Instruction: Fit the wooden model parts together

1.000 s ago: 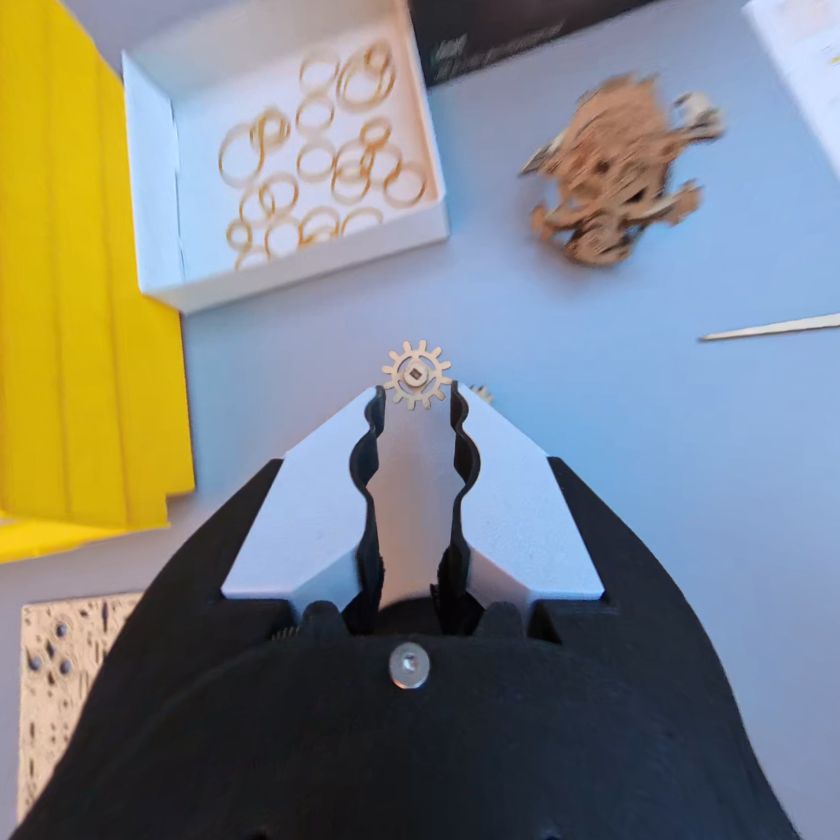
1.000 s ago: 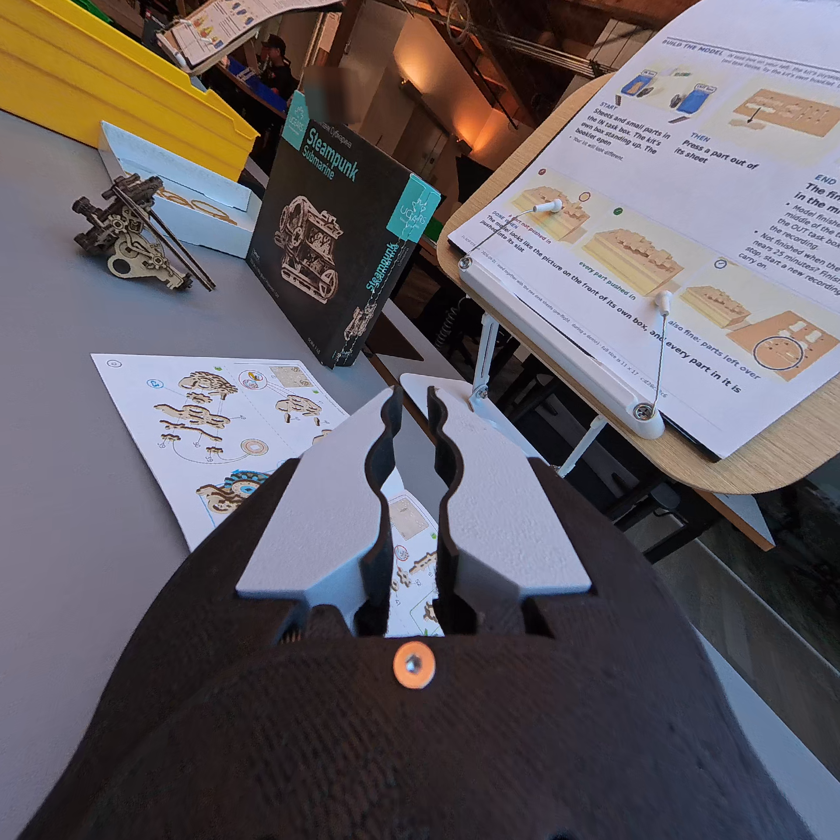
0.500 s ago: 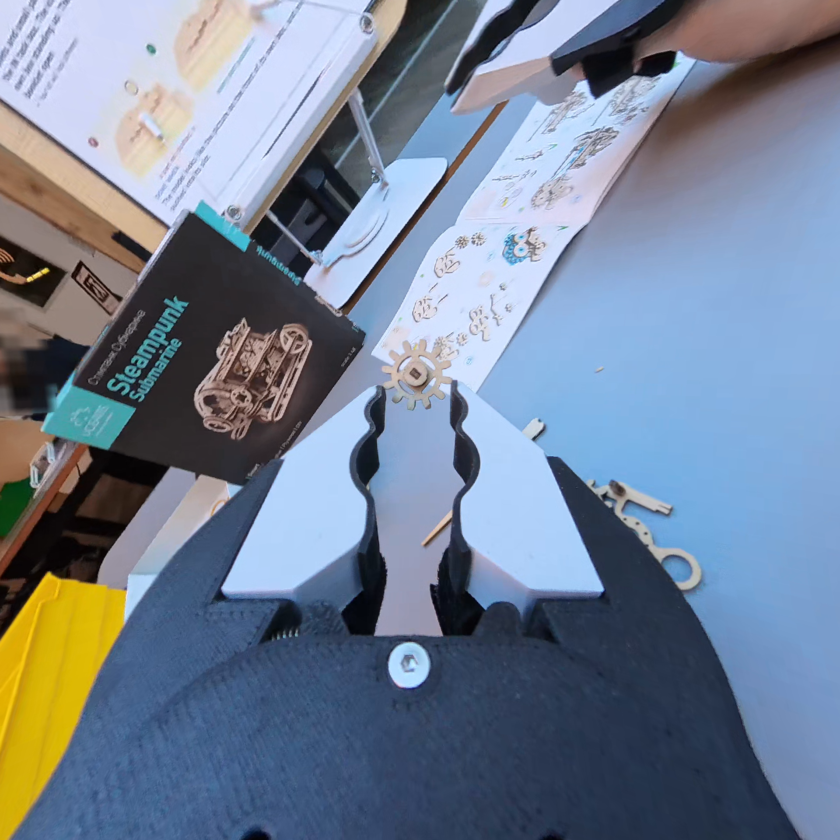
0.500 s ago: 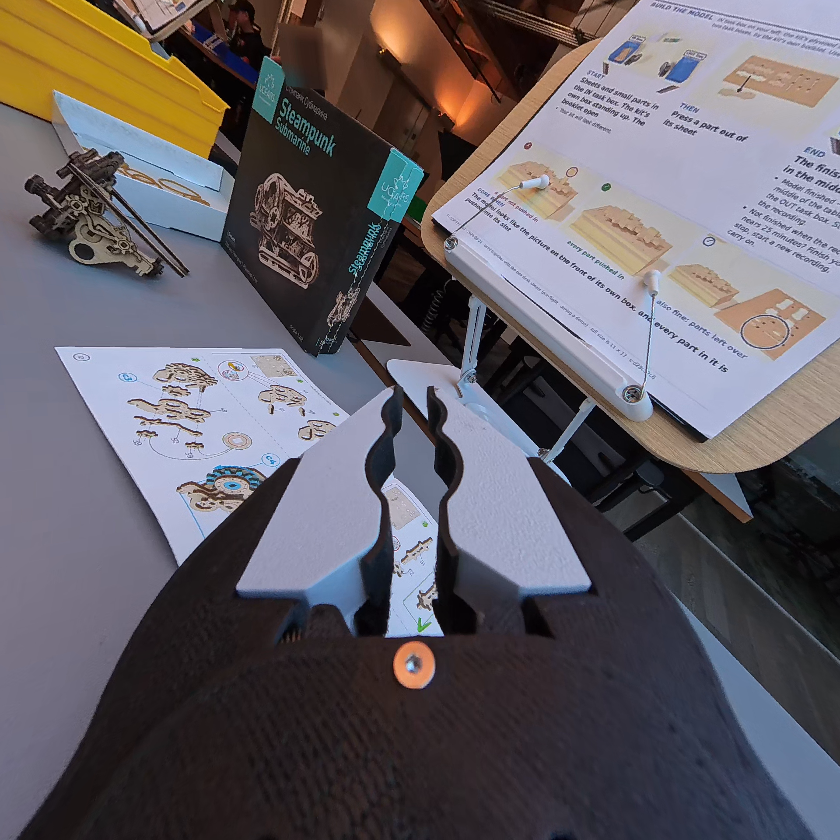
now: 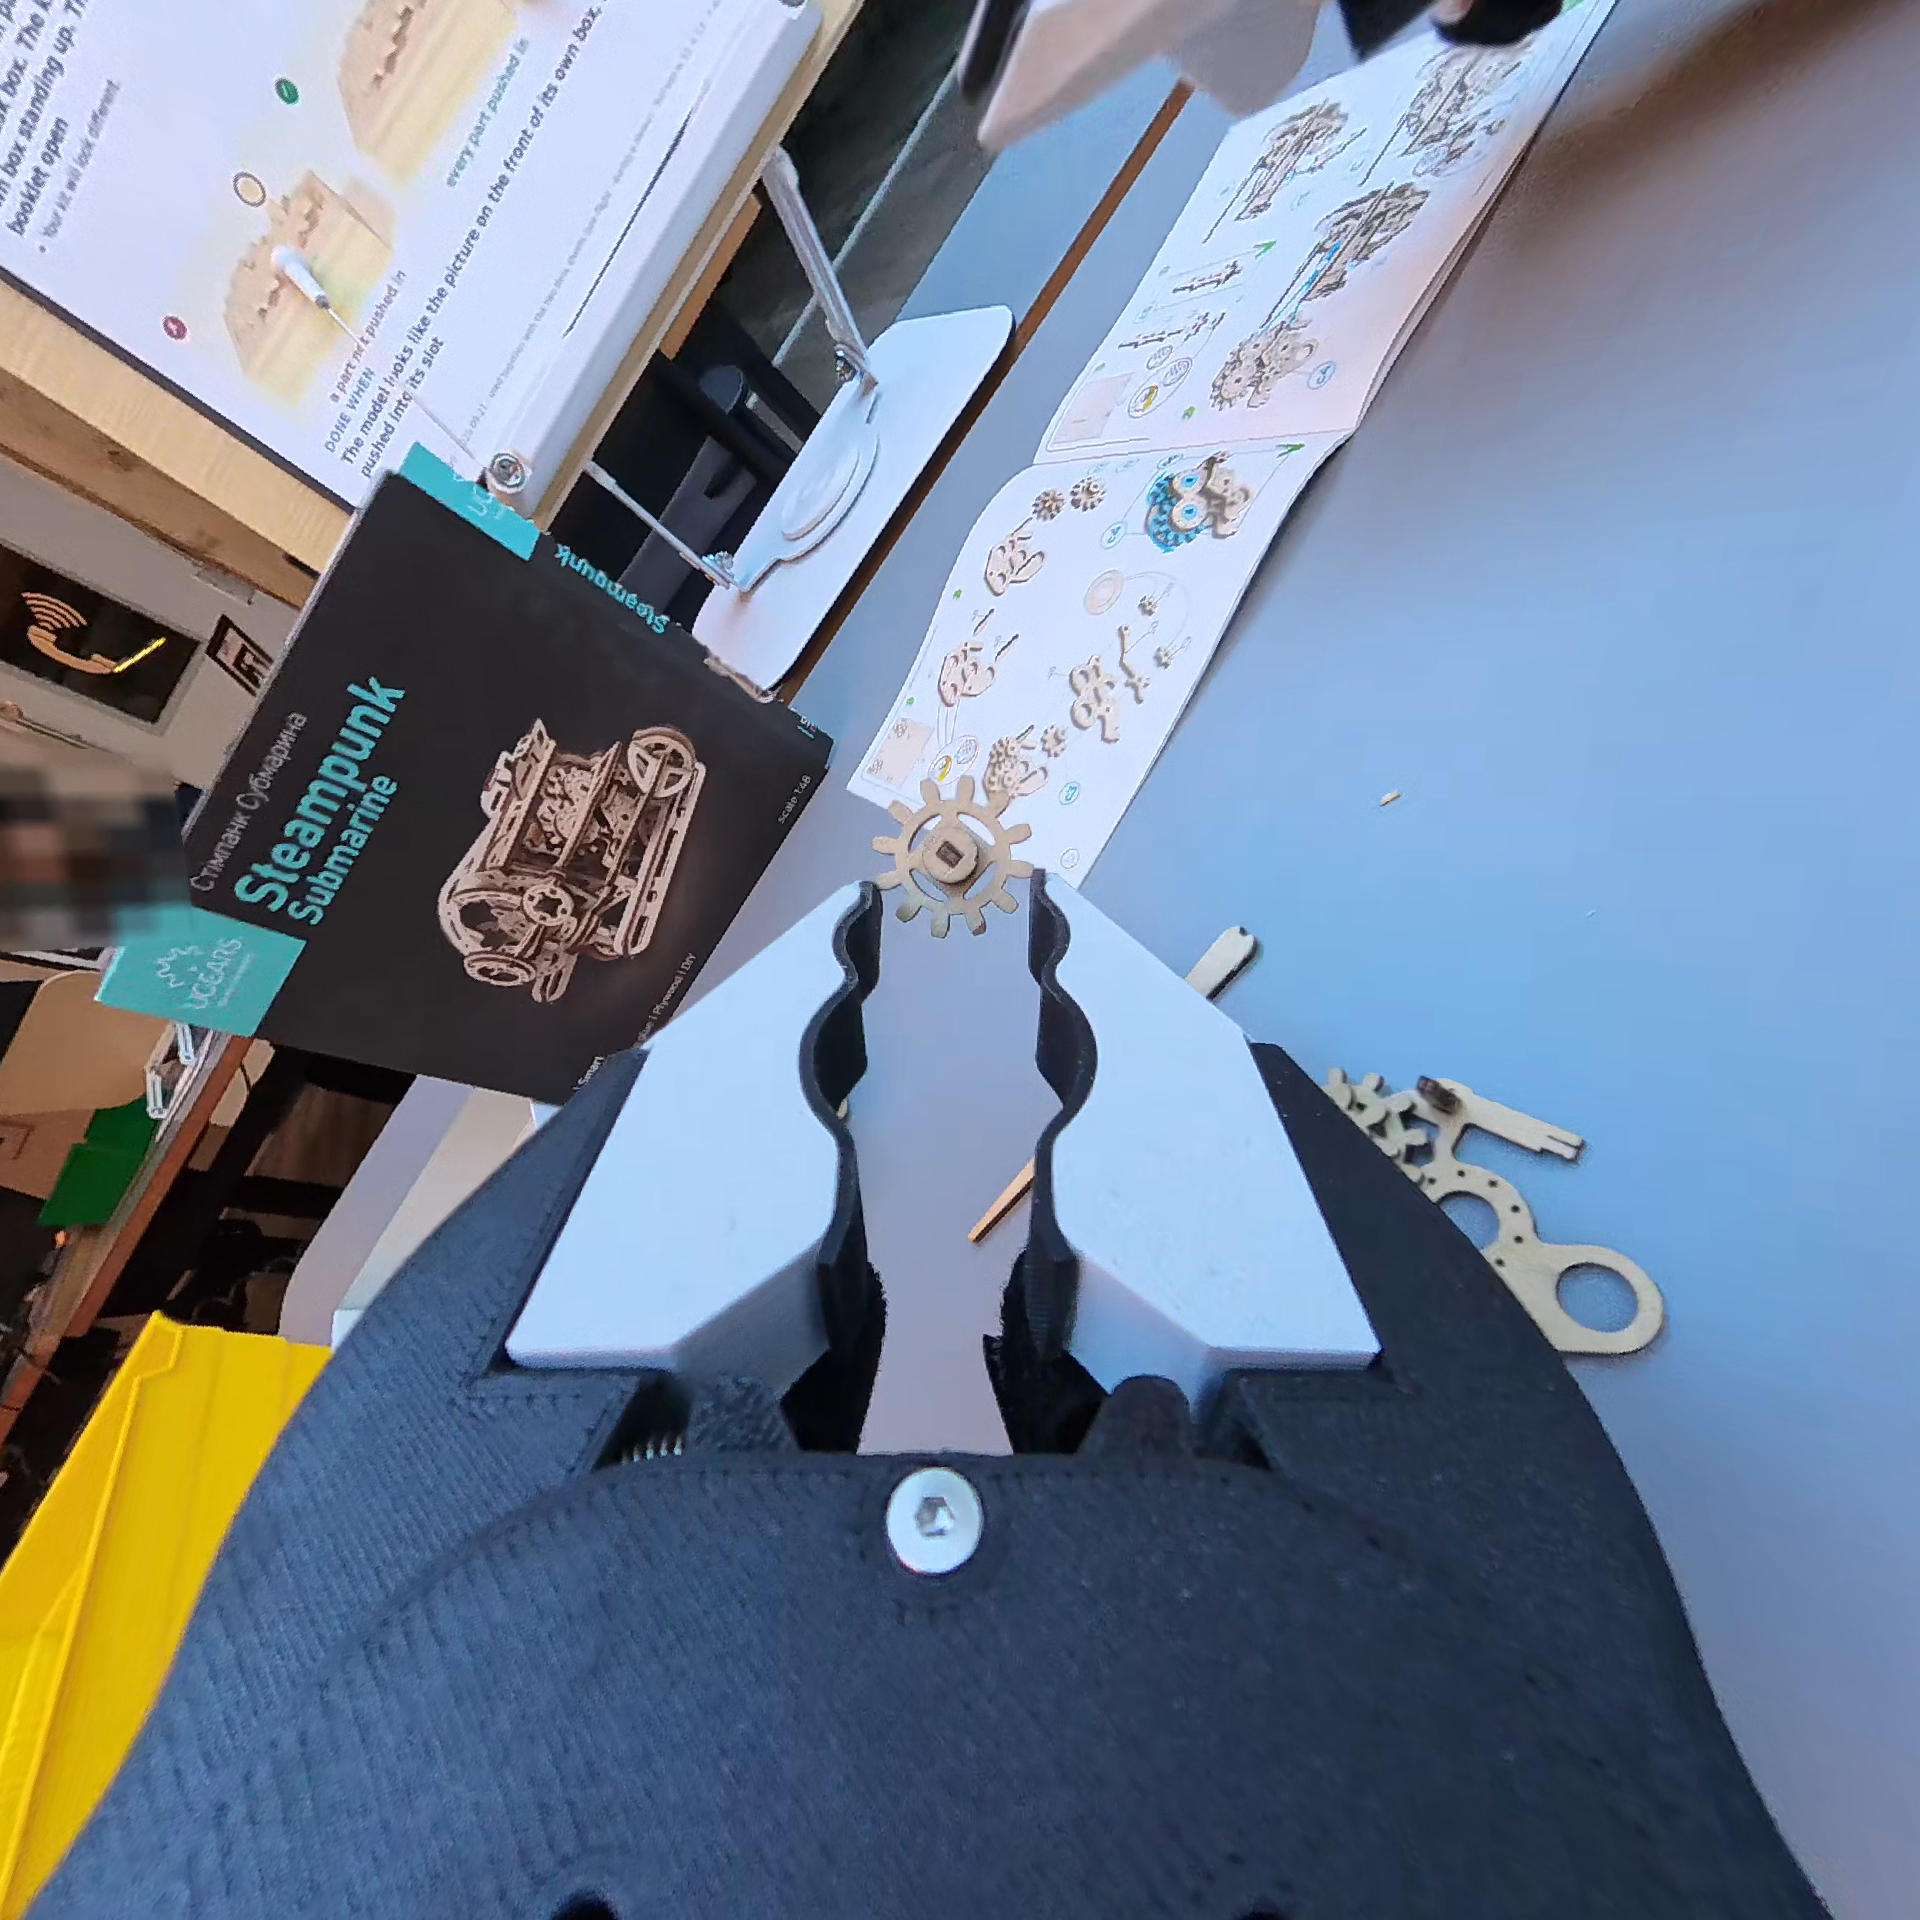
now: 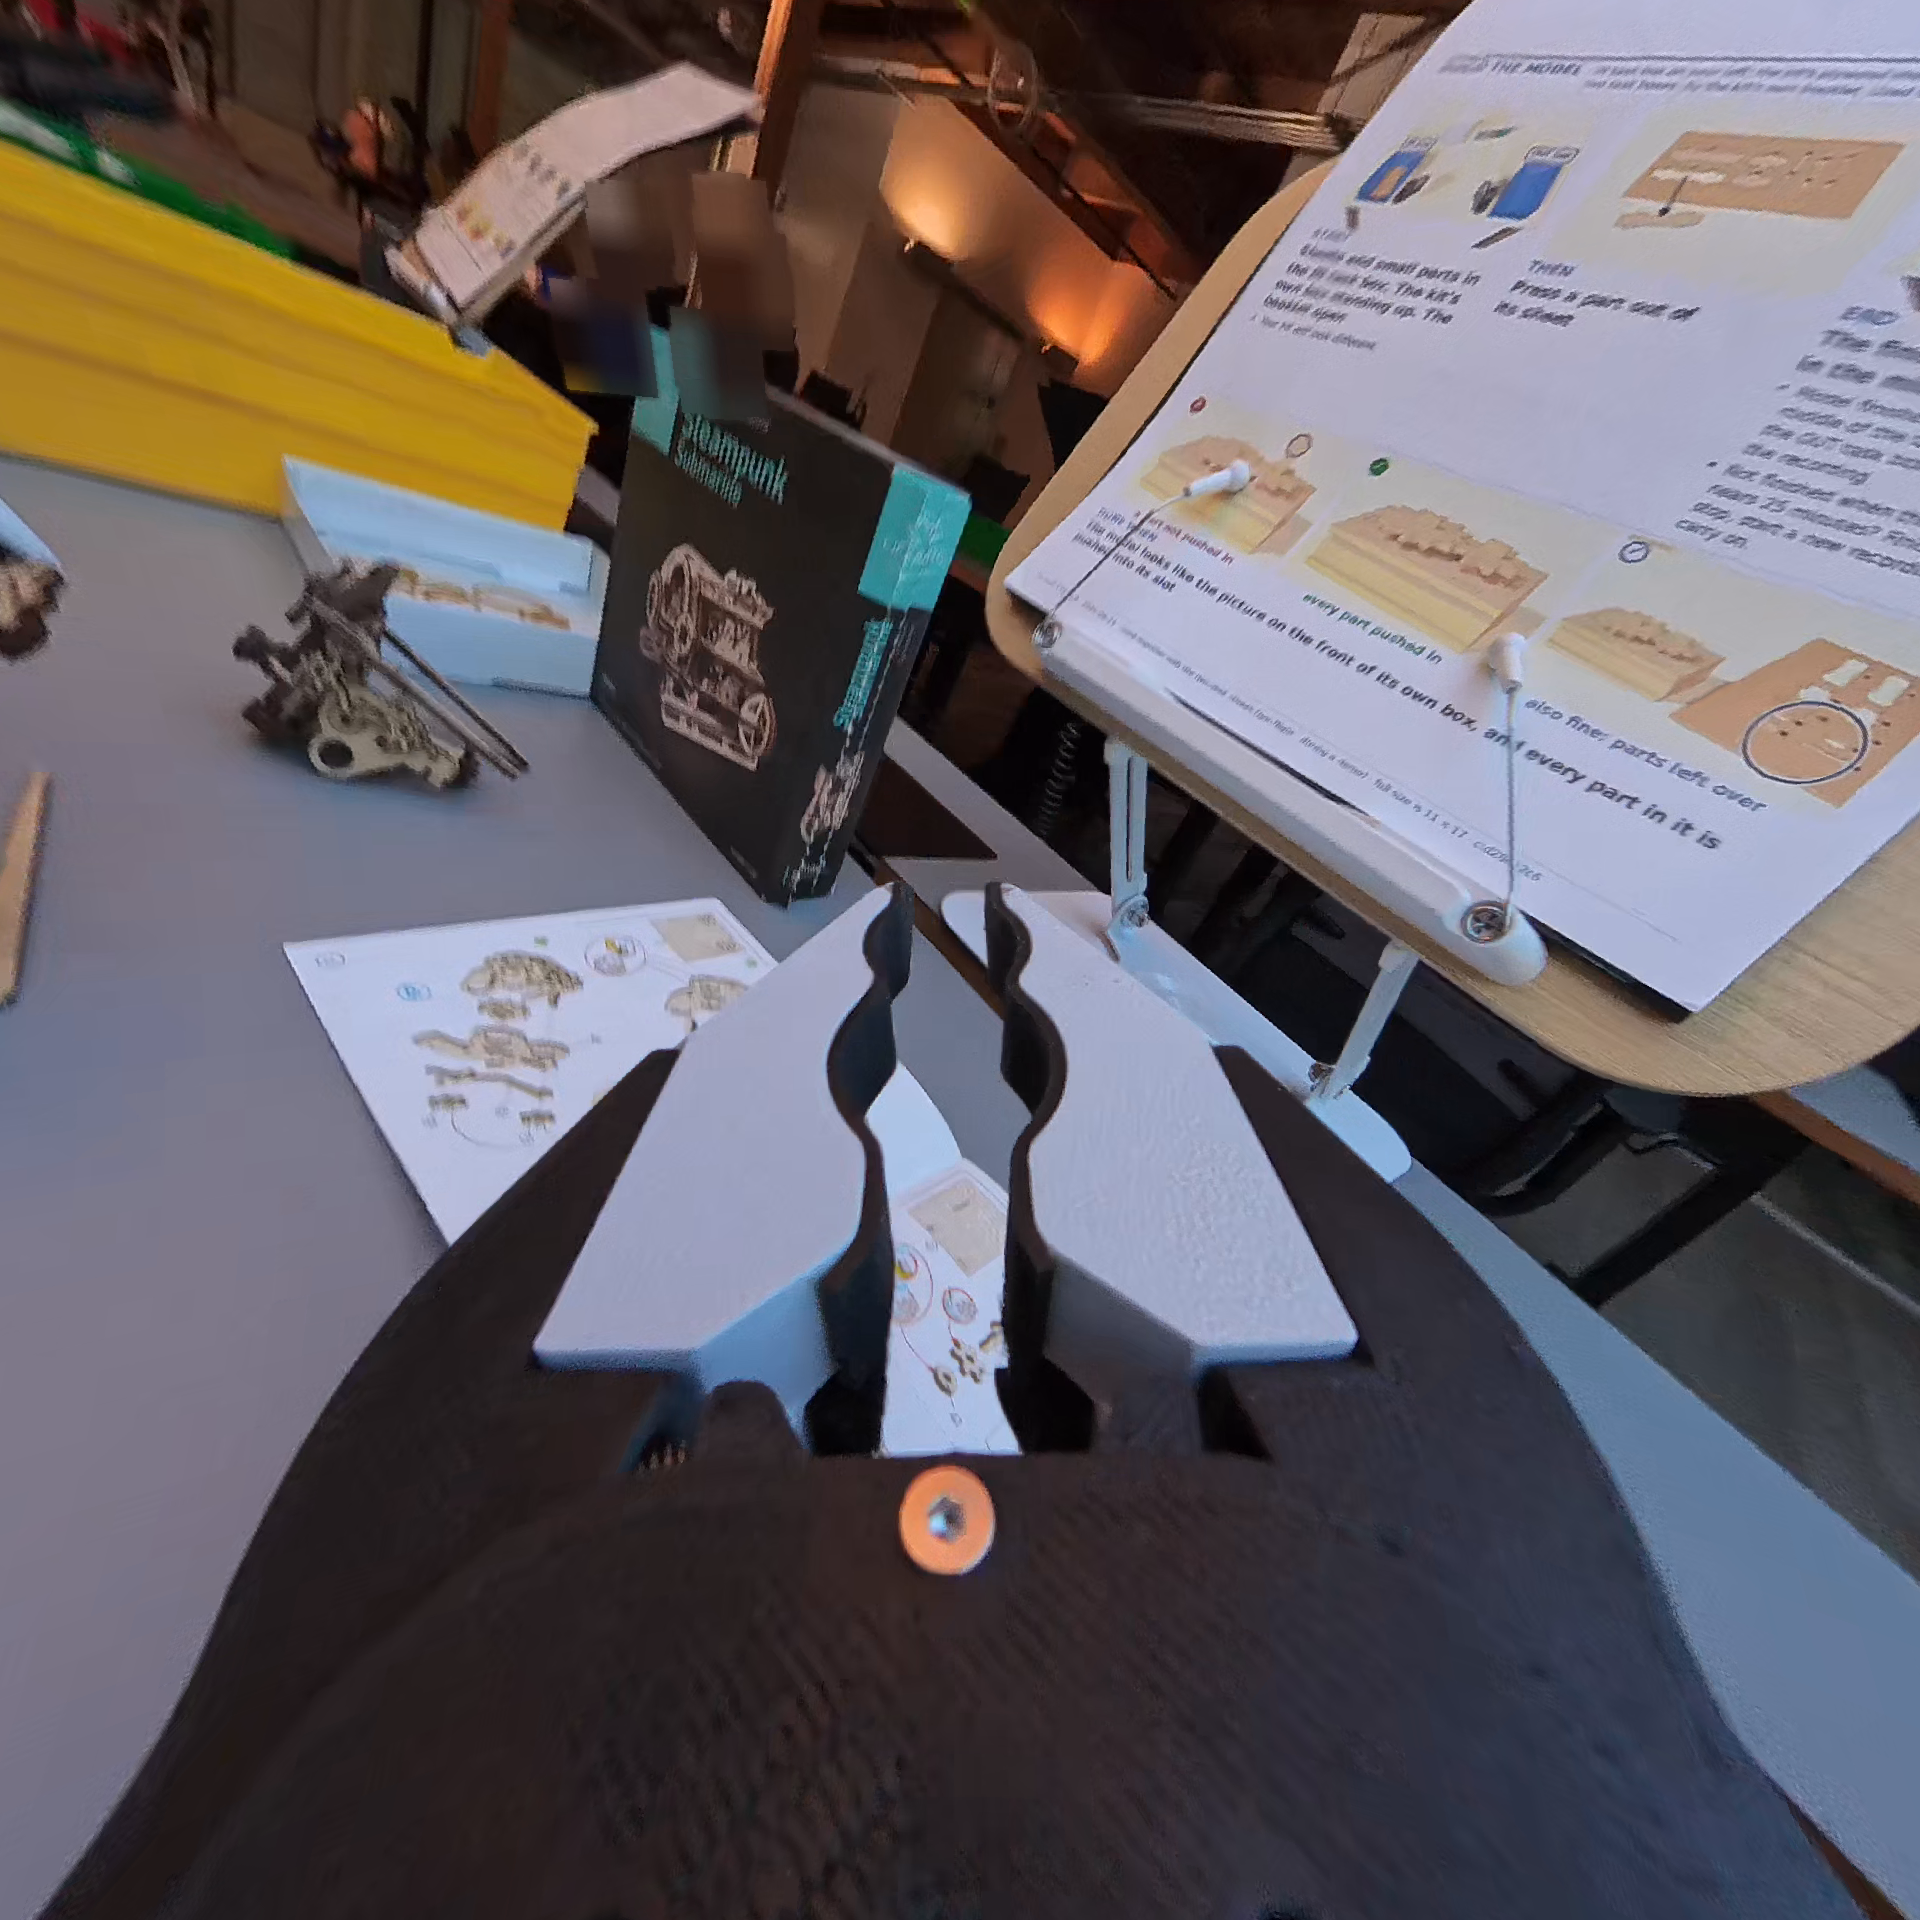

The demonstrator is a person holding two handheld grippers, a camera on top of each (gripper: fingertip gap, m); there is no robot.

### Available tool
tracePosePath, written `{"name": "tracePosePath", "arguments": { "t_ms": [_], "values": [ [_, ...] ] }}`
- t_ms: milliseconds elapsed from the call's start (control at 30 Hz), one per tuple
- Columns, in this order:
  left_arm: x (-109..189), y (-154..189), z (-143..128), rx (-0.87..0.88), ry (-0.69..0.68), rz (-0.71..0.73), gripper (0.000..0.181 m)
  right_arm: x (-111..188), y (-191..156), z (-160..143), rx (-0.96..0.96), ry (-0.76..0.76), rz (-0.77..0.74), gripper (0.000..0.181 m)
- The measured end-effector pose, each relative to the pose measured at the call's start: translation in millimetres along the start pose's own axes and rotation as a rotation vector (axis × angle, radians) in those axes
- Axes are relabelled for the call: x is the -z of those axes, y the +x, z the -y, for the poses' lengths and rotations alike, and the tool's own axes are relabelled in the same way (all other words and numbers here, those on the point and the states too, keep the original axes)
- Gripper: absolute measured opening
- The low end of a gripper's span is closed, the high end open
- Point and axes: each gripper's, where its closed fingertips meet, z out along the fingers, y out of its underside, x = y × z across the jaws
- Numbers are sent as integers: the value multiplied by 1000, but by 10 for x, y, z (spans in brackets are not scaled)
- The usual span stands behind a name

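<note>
Since 0.5 s ago, right wrist view has swung left, so assembled model sits nearer centre; left view barely shifts. Grey bench carries black kit box, open instruction booklet, flat wooden lever part. Left gripper: jaws part-closed, pinching small pale wooden gear w/ square hub hole, held off bench. Right gripper: jaws slightly apart, holding nothing.

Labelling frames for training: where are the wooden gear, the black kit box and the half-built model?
wooden gear [image 5: 953, 854], left wrist view, hub.
black kit box [image 5: 499, 790], left wrist view, front face.
half-built model [image 6: 353, 691], right wrist view, body.
</note>
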Motion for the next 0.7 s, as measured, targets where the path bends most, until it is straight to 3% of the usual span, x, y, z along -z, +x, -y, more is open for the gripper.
{"name": "tracePosePath", "arguments": {
  "t_ms": [133, 200, 300, 467, 700],
  "values": [
    [18, -101, -64, 23, -19, 19, 27, 145, 289, 592, -423, 166, -51, 21],
    [28, -139, -81, 36, -21, 24, 27, 180, 438, 607, -552, 141, -132, 21],
    [34, -163, -108, 42, -34, 28, 27, 155, 567, 419, -641, -34, -308, 22],
    [22, -202, -186, 30, -71, 44, 27, 123, 343, 514, -847, -214, -342, 34],
    [12, -244, -226, 130, -76, 17, 27, 272, -75, 1003, -1193, -114, -247, 27]
  ]
}}
